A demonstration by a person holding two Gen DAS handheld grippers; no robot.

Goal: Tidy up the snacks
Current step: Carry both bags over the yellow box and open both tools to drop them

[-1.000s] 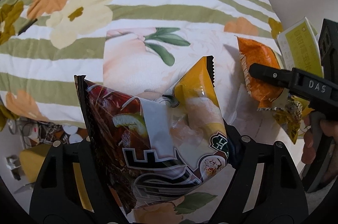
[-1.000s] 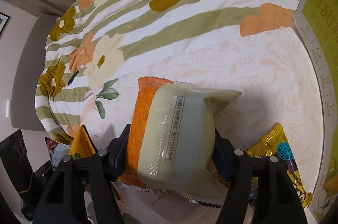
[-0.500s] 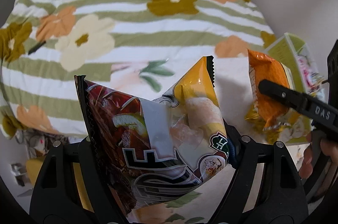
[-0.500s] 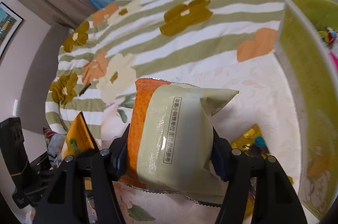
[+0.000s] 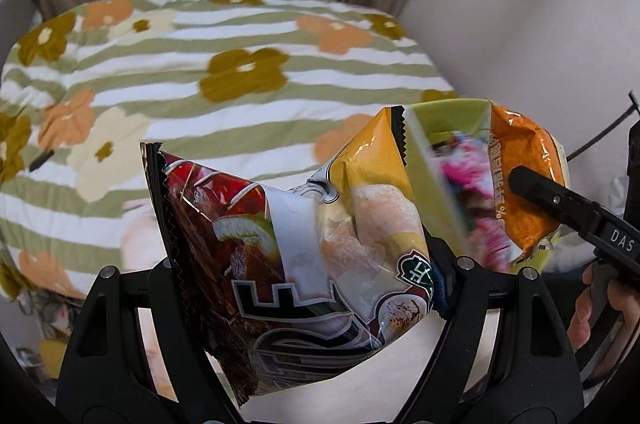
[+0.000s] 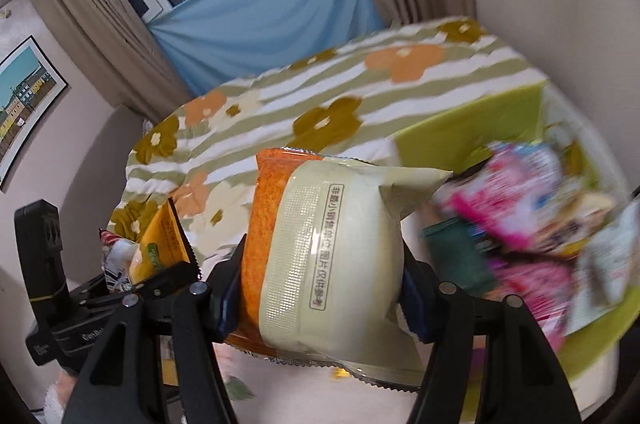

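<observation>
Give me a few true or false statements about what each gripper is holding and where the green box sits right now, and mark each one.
1. The left gripper is clamped on a brown and yellow snack bag. True.
2. The right gripper is empty. False: its fingers pinch an orange and cream snack packet.
3. The green box already holds several packets. True, though they are blurred.
4. The orange and cream snack packet lies on the floral bedspread. False: it is held up in the air near the box.
5. The curtain behind the bed is red. False: it is blue and beige.
</observation>
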